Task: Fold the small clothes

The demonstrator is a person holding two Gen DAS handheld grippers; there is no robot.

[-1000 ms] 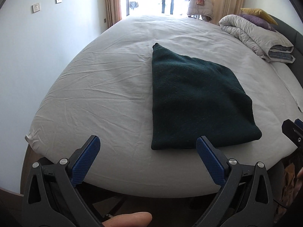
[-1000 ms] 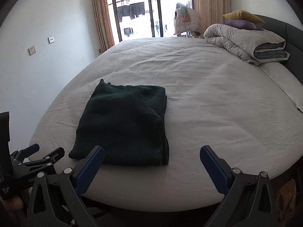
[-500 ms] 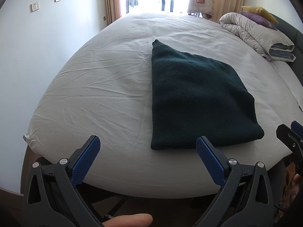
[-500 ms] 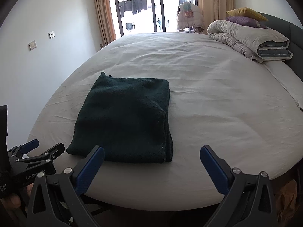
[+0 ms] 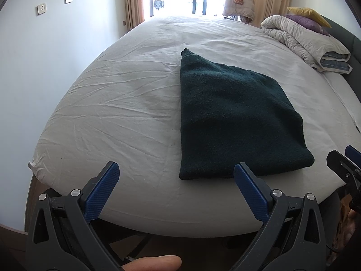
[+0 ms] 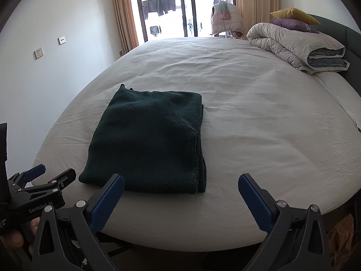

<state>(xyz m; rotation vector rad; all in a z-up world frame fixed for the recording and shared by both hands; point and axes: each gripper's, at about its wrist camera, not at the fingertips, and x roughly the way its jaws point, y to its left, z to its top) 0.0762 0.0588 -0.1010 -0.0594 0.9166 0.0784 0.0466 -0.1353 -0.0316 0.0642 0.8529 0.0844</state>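
A dark green knitted garment (image 5: 234,117) lies folded into a flat rectangle on the white bed sheet (image 5: 126,117), near the bed's front edge. It also shows in the right wrist view (image 6: 149,144). My left gripper (image 5: 176,174) is open and empty, held off the bed's front edge, just short of the garment's near left corner. My right gripper (image 6: 180,185) is open and empty, in front of the garment's near right corner. Each gripper shows in the other's view, the left one (image 6: 45,178) at the left and the right one (image 5: 345,162) at the right.
A rolled grey duvet (image 6: 300,47) with a purple and a yellow pillow (image 6: 293,15) lies at the back right by the dark headboard (image 6: 352,45). A glass door with curtains (image 6: 171,11) is behind the bed. A wall (image 5: 45,67) runs along the left.
Both grippers have drawn slightly nearer the bed and tilted, so the garment sits a little lower and larger in view. The garment has not moved. Both grippers stay open.
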